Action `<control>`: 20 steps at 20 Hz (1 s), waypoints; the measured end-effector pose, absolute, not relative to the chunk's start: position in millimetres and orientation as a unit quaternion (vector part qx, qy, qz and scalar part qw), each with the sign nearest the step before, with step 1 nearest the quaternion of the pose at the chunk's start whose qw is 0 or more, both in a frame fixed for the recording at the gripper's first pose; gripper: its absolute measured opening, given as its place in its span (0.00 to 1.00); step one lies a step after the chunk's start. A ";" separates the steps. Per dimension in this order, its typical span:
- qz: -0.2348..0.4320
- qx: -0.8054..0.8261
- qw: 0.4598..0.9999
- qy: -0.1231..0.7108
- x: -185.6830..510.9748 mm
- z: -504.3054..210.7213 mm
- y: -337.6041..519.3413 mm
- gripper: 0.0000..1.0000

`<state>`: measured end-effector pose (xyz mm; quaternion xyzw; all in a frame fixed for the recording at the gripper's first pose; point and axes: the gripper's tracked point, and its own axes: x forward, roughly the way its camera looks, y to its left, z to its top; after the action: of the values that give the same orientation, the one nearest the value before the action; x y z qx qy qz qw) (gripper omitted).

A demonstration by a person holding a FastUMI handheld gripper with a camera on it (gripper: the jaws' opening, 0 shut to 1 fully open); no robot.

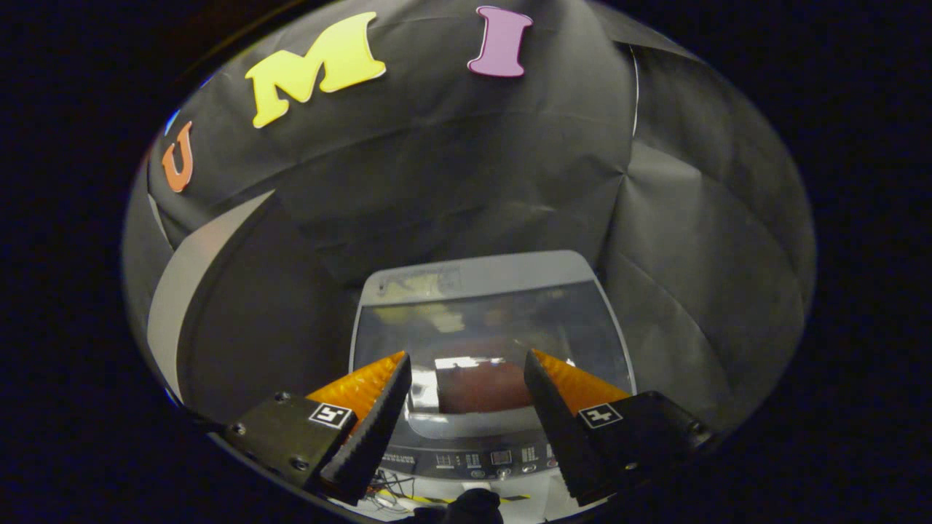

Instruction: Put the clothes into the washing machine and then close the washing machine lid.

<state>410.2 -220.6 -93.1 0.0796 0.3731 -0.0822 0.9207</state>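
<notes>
1. Gripper (466, 364) was spread wide, nothing between fingers.
2. Washing machine (488, 342) sat just ahead, below fingers; lid (495, 327) looked down, glassy w/ reflections.
3. Control panel (480, 458) ran along machine's near edge.
4. Couldn't spot clothes.
5. My guess: lid stiff, smooth, prob. slippery; I'd take it at front lip by panel.
</notes>
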 end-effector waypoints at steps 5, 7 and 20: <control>-0.088 0.071 0.924 0.366 381.1 -98.3 -208.3 0.98; -0.101 0.071 0.927 0.353 352.8 -92.0 -196.2 0.98; -0.111 0.046 0.967 0.224 198.8 -10.8 -126.3 0.98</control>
<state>198.8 -126.3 -10.8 0.0460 0.2239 -0.1107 0.9672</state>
